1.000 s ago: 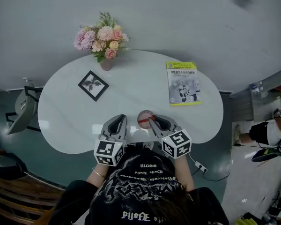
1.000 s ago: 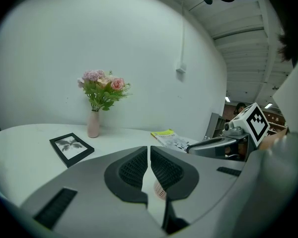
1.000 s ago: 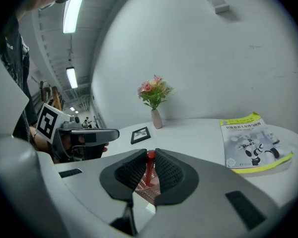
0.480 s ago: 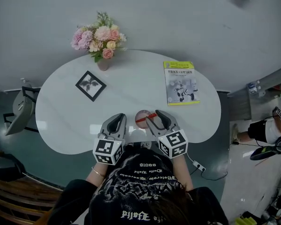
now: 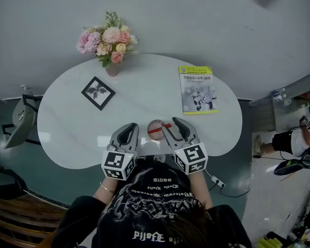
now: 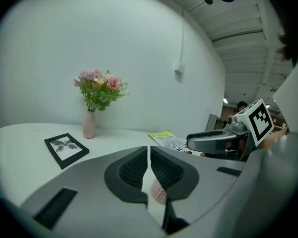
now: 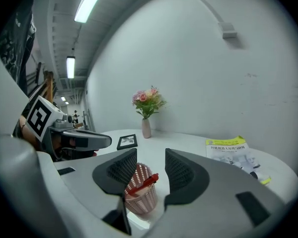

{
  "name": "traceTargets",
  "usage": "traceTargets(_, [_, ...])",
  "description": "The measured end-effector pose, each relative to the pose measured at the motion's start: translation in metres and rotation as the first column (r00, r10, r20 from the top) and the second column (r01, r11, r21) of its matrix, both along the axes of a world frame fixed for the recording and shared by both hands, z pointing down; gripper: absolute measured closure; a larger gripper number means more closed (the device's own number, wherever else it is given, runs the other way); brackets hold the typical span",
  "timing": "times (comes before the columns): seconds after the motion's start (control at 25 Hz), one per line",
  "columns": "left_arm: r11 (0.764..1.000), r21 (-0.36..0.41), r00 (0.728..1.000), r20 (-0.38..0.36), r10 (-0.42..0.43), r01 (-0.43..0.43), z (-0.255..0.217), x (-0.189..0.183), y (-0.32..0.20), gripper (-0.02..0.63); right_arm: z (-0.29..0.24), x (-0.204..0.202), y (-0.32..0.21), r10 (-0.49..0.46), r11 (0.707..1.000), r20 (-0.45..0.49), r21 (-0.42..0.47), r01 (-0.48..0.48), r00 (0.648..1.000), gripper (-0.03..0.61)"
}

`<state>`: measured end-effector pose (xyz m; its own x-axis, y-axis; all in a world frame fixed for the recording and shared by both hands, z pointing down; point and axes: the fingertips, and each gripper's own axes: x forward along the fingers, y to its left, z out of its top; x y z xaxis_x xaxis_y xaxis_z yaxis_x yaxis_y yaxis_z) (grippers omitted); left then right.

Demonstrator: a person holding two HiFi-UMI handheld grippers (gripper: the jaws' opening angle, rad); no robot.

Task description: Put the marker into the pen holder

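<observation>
The jaws of the right gripper (image 7: 150, 153) have just been spread — the marker (image 7: 143, 183) between them is left in the pen holder (image 7: 141, 202), so placement is judged done — while those of the left gripper (image 6: 149, 151) are pressed together.

Camera set-up: one head view, two gripper views.
Head view looks steeply down on the white rounded table (image 5: 144, 99). Both gripper views sit low and close, looking across it, and share the pink bouquet in a vase (image 7: 148, 103).

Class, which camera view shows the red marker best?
The right gripper view: the red marker appears large and close, slanting out of the pink pen holder. The head view shows it as a small red streak; the left gripper view doesn't clearly show it.
</observation>
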<state>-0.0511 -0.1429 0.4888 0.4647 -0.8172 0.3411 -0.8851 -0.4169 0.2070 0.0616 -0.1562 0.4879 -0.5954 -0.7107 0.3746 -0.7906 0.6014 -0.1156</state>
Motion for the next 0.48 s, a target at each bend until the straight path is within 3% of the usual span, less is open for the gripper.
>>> traceTargets(0.32, [1.000, 0.005, 1.000, -0.002, 0.014, -0.014, -0.002, 0.004, 0.002, 0.578, -0.006, 0.020, -0.004, 0.111, 0.993, -0.005, 0.036, -0.110, 0.994, 0.527])
traceTargets(0.48, [1.000, 0.005, 1.000, -0.006, 0.017, -0.017, -0.002, 0.007, 0.003, 0.578, -0.008, 0.027, -0.004, 0.136, 0.990, -0.006, 0.045, -0.136, 0.991, 0.545])
